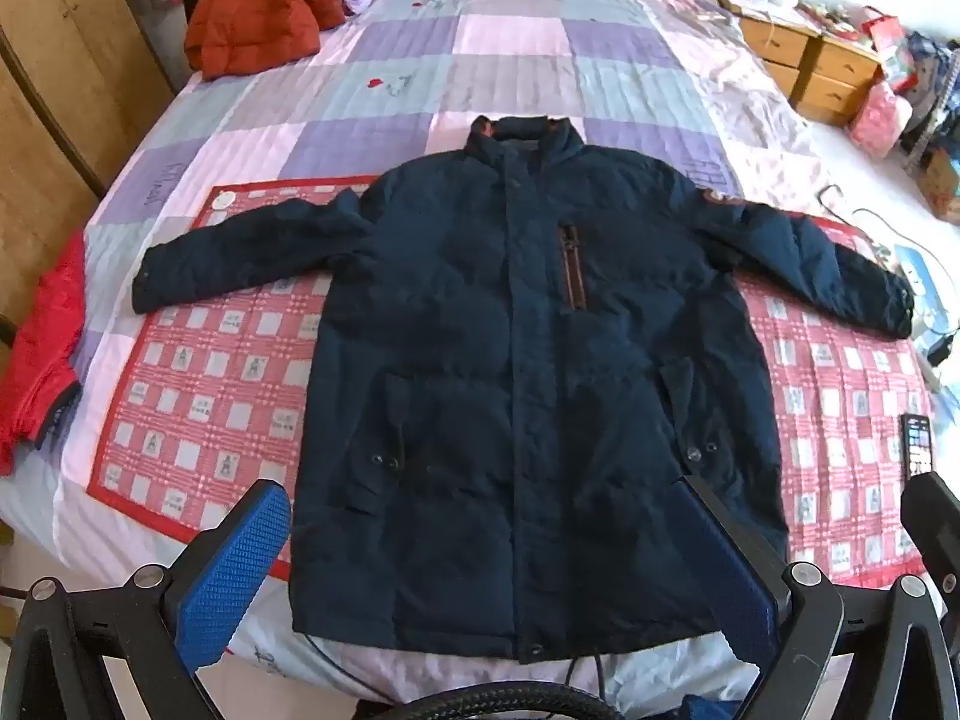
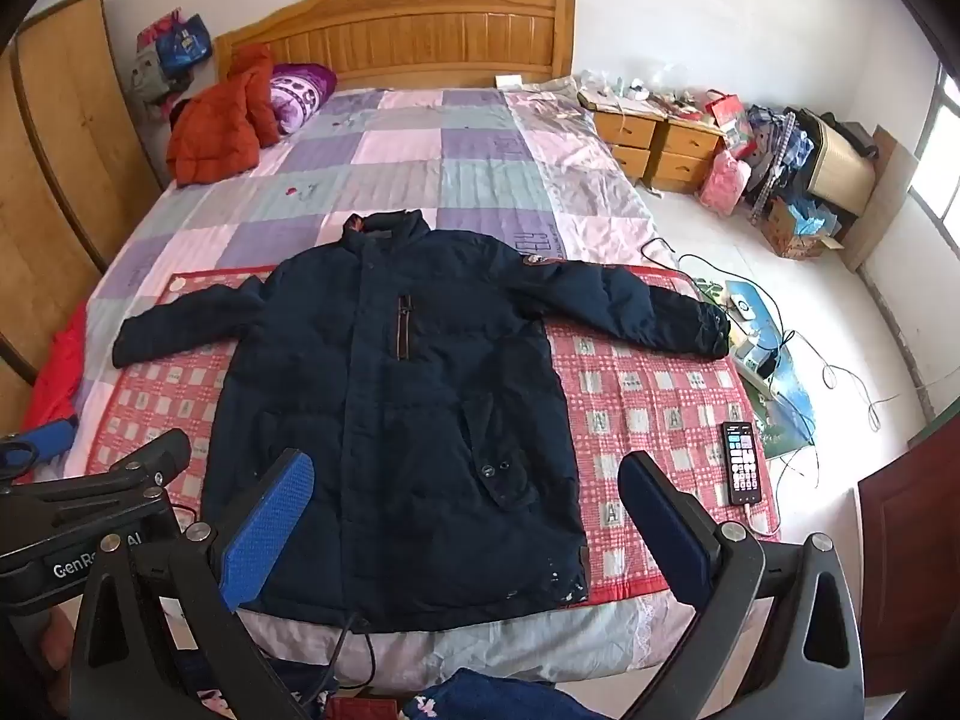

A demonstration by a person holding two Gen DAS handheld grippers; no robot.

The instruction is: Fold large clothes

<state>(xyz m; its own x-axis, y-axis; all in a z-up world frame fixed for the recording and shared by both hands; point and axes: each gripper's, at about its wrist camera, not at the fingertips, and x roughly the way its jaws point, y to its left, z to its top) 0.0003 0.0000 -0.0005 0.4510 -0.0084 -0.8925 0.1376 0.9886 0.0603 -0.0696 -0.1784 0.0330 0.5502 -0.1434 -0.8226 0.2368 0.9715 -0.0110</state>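
A large navy padded jacket (image 1: 510, 372) lies flat and face up on the bed, collar away from me, both sleeves spread out to the sides. The right wrist view shows the same jacket (image 2: 390, 420) on a red checked mat (image 2: 648, 396). My left gripper (image 1: 486, 546) hovers above the jacket's hem, open, with nothing between its blue pads. My right gripper (image 2: 468, 522) is open too, above the hem's right part, and holds nothing. The left gripper's black frame (image 2: 90, 516) shows at the left edge of the right wrist view.
A phone (image 2: 743, 463) lies on the mat's right edge. An orange jacket (image 2: 219, 120) and a purple pillow (image 2: 297, 90) sit by the wooden headboard. A red garment (image 1: 42, 348) hangs at the bed's left side. Cables, bedside drawers (image 2: 660, 147) and clutter fill the floor on the right.
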